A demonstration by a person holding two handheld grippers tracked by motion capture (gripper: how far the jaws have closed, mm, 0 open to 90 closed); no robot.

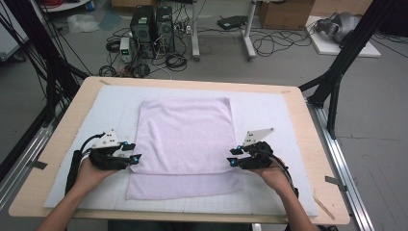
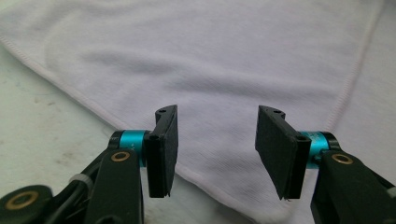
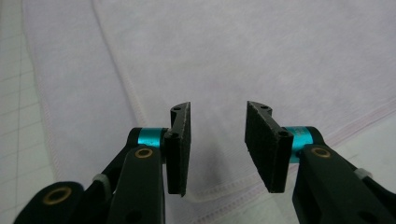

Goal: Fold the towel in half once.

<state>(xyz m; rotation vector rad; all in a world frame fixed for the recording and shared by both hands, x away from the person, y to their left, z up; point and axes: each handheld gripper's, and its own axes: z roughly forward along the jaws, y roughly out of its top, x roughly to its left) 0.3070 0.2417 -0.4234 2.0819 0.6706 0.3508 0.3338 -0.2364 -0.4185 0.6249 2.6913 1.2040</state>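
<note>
The pale lilac terry towel [image 1: 185,144], partly folded, lay mid-tabletop on a white gridded mat [image 1: 269,113]. The left gripper [image 1: 136,157] and right gripper [image 1: 233,160] flanked its side edges, jaws open, gripping nothing.

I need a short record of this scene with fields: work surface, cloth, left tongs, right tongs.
work surface: white mat on a wooden table
cloth: pale lilac towel, lying flat, near part folded over so a lower layer sticks out toward the person
left tongs: open, at the towel's left edge, nothing gripped
right tongs: open, at the towel's right edge, nothing gripped
</note>
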